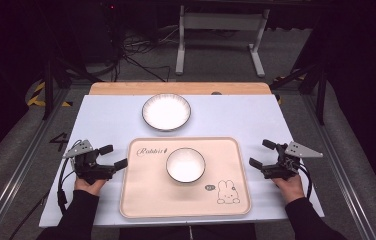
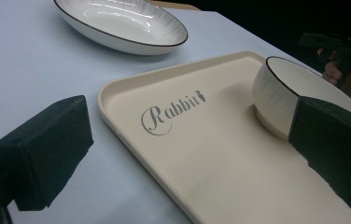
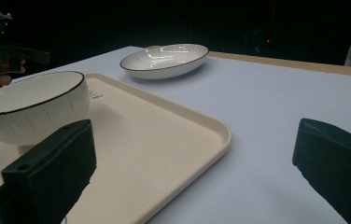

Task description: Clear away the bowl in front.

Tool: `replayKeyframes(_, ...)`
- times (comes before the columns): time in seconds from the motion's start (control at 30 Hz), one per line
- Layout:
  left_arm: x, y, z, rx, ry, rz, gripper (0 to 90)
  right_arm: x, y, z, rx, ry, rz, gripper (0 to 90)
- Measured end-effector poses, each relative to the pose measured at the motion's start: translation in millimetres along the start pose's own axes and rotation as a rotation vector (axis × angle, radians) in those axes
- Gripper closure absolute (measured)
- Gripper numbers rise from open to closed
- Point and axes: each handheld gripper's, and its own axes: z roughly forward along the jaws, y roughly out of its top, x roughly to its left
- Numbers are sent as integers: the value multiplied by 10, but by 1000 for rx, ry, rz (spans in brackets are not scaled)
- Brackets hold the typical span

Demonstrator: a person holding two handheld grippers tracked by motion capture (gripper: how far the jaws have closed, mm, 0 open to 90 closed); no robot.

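Right now I have both the left gripper point(image 1: 117, 156) and right gripper point(image 1: 262, 154) spread wide, flanking the tray point(image 1: 141, 197) whose bowl point(image 1: 185, 164) sits mid-tray, and uneven lifting could, I reckon, slide that bowl off.

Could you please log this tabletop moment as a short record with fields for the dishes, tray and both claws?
bowl: white, dark rim, upright on the tray
tray: cream, rabbit print, near table edge
plate: white, dark rim, on the table beyond the tray
left claw: open, empty, left of the tray
right claw: open, empty, right of the tray
table: pale blue top
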Motion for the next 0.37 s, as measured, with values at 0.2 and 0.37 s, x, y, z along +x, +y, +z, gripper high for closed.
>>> replayKeyframes(0.2,-14,0,16,8,5,18,4,0,0,0,0,0,1,1)
replayKeyframes(0.37,-17,2,14,9,5,21,4,0,0,1,0,-1,1,1)
